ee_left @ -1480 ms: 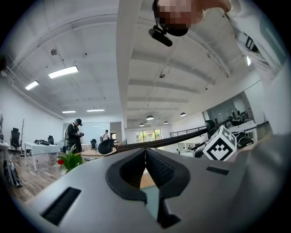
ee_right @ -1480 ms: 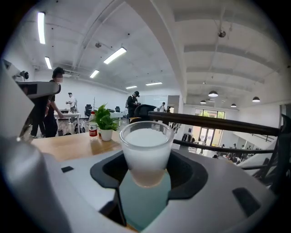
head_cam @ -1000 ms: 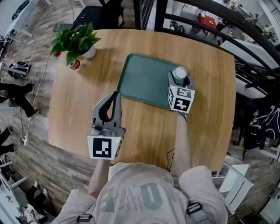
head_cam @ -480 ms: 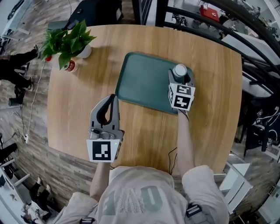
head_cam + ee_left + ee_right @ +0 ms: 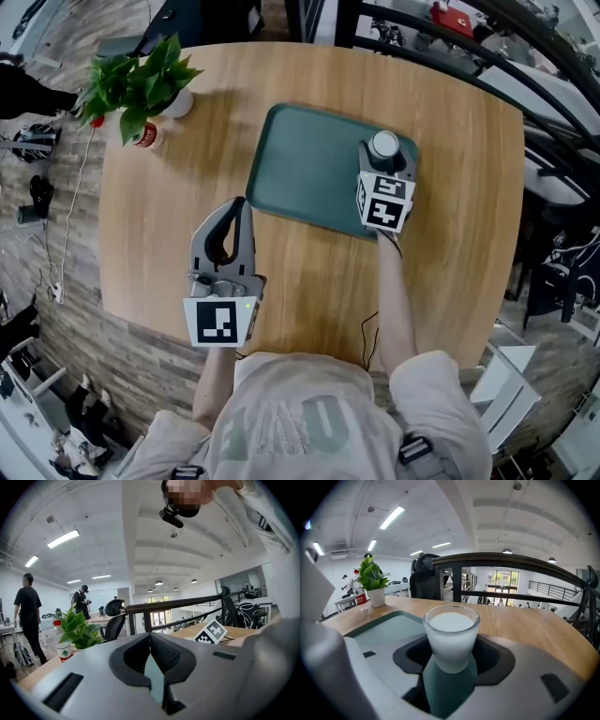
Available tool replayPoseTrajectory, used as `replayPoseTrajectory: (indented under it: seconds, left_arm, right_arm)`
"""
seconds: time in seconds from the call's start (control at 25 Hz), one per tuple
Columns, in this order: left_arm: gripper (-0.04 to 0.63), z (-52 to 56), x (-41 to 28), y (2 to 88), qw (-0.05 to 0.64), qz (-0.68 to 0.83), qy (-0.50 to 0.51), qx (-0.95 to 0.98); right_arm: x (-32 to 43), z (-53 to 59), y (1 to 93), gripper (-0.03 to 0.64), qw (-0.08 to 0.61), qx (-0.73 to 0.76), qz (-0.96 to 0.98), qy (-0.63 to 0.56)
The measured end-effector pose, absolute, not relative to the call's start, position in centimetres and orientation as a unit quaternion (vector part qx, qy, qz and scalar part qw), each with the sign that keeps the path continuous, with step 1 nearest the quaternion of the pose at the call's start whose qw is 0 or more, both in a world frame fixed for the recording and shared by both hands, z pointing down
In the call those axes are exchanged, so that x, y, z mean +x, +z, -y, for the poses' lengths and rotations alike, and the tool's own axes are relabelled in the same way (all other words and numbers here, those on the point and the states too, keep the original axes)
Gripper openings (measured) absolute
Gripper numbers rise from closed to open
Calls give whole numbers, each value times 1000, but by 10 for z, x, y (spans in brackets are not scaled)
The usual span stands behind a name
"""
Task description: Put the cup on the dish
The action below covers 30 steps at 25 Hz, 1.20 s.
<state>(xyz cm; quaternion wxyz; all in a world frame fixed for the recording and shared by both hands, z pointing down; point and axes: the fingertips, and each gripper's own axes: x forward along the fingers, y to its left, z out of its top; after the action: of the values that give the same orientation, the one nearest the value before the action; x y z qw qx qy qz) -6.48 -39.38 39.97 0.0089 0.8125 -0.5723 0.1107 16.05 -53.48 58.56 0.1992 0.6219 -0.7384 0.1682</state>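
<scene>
A frosted white cup (image 5: 384, 144) stands over the right end of the dark green dish (image 5: 300, 169), a shallow tray on the wooden table. My right gripper (image 5: 383, 159) reaches in from the near side and is shut on the cup. In the right gripper view the cup (image 5: 451, 637) sits upright between the dark pads, with the dish (image 5: 384, 630) beneath and to its left. Whether the cup's base touches the dish is unclear. My left gripper (image 5: 241, 211) rests low over the bare table left of the dish, shut with nothing in it; its jaws (image 5: 150, 641) meet.
A potted plant (image 5: 141, 84) and a small red-labelled bottle (image 5: 148, 138) stand at the table's far left corner. A dark railing (image 5: 450, 28) runs behind the far edge. The wooden table (image 5: 450, 234) ends close to the right of the dish. People stand in the distance.
The head view has shifted slightly. Both grippers and the cup keep their places relative to the dish.
</scene>
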Motion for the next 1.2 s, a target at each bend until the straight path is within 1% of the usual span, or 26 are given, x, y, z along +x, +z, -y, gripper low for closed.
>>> replayPoseTrajectory:
  seconds: [0.24, 0.4, 0.52, 0.72, 0.76, 0.8, 0.84, 0.88, 1.04, 1.2]
  left_arm:
    - [9, 395, -62, 376, -24, 569, 63, 819]
    - [9, 388, -70, 379, -10, 581, 89, 809]
    - [9, 382, -73, 367, -23, 583, 76, 808]
    - [9, 365, -75, 344, -42, 585, 53, 808]
    - [9, 361, -75, 337, -50, 585, 46, 808]
    - [9, 356, -76, 331, -56, 585, 40, 808]
    - [9, 350, -76, 326, -60, 586, 34, 808]
    - [9, 344, -77, 321, -62, 587, 28, 807]
    - [9, 321, -81, 297, -59, 588, -9, 806]
    - [9, 293, -75, 268, -94, 576, -36, 811]
  right_arm:
    - [161, 536, 551, 265, 137, 650, 735, 137]
    - [159, 532, 519, 265, 130, 647, 743, 112]
    - [154, 524, 477, 265, 123, 642, 754, 57]
    - [141, 492, 379, 259, 54, 636, 770, -22]
    - [140, 480, 360, 247, 42, 639, 767, -38]
    - [139, 468, 343, 182, 30, 645, 762, -53]
    - [139, 454, 328, 87, 19, 650, 757, -66]
    - [138, 441, 315, 53, 8, 652, 755, -73]
    - [126, 395, 275, 34, -38, 630, 773, -71]
    - [118, 346, 251, 26, -43, 622, 776, -96]
